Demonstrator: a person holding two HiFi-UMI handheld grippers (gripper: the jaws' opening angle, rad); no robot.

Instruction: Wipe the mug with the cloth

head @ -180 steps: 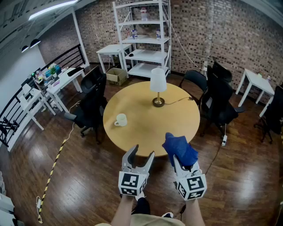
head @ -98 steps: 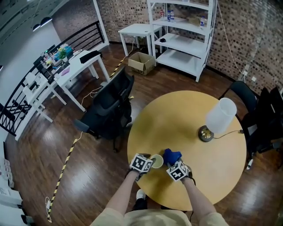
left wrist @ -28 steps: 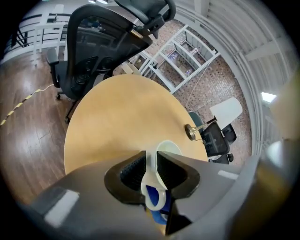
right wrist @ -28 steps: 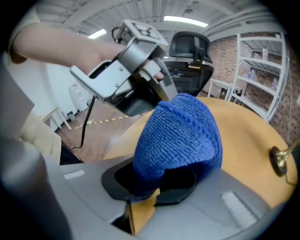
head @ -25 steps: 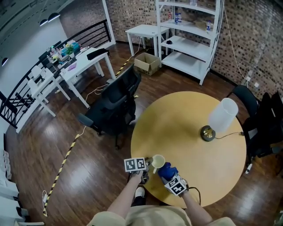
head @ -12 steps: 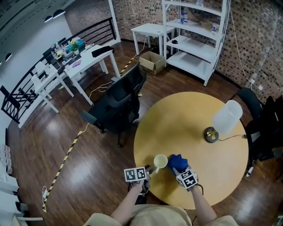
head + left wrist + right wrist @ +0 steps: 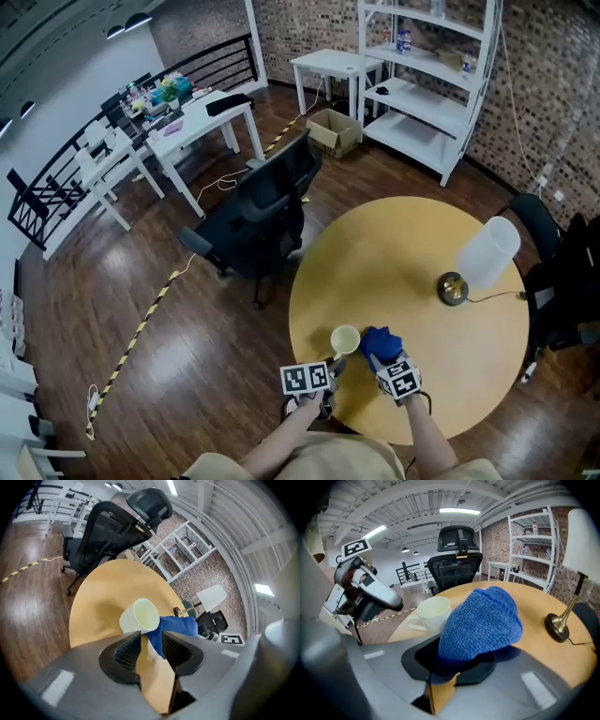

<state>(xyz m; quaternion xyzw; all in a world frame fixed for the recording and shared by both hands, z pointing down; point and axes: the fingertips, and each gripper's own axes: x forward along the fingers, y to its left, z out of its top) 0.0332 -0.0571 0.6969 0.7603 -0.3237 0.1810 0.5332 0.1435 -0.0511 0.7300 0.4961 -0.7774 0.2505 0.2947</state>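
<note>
holding the blue cloth (image 7: pixel 483 620), the right gripper (image 7: pixel 457 662) has its jaws closed on a bunched wad that bulges up and hides both tips completely. the cloth's left side overlaps the cream mug (image 7: pixel 429 613) in the right gripper view, so it looks pressed to the mug's wall, though the contact line itself is covered. the mug is by the near edge of the round counter (image 7: pixel 403 253), just left of the cloth. its foot is hidden behind the gripper bodies in both gripper views, so whether it rests on the counter or is raised off it cannot be told. the left gripper (image 7: pixel 150 638) has narrow-set jaws that have just been closing a little, with the mug's pale handle blurred in the gap between them; they appear to pinch it. in the head view that handle is lost behind the left gripper, and the person's forearms are cut off at the bottom edge. on the far right of the counter stands a lamp (image 7: pixel 486 253), its shade cropped at the edge of the right gripper view. a black chair (image 7: pixel 262 220) stands off the counter's far left.
</note>
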